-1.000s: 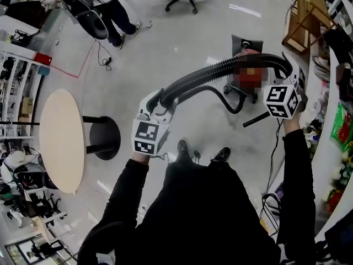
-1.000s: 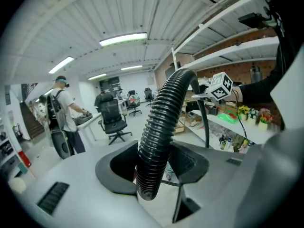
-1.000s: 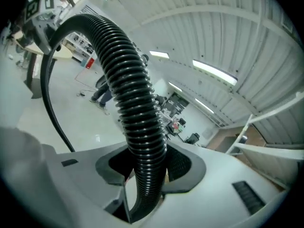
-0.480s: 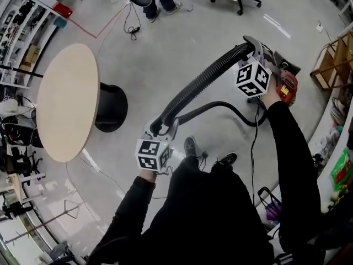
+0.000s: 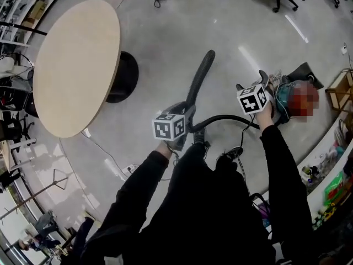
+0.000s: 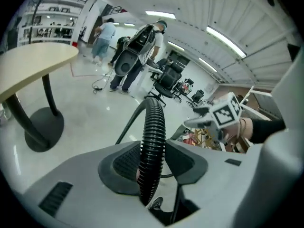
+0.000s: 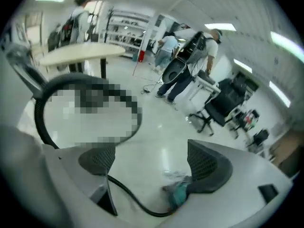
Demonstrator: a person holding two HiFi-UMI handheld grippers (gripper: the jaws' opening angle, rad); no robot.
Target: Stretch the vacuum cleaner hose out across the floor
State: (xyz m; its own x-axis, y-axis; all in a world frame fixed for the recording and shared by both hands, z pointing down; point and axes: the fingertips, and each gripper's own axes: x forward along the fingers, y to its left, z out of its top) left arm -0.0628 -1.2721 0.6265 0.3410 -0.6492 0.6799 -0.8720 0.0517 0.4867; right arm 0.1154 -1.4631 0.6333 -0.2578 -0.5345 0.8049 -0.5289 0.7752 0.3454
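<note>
Your left gripper (image 6: pixel 153 163) is clamped on the black ribbed hose (image 6: pixel 153 127), its jaws just drawn in tighter round it. From there the hose runs away from you over the pale floor, with its far end to the right of the round table's (image 5: pixel 77 65) dark base. Your right gripper (image 7: pixel 152 160) has just opened. Its jaws stand wide with nothing between the pads, only floor and a thin black cord (image 7: pixel 128 194) below. It hangs just left of the vacuum cleaner body (image 5: pixel 284 101).
</note>
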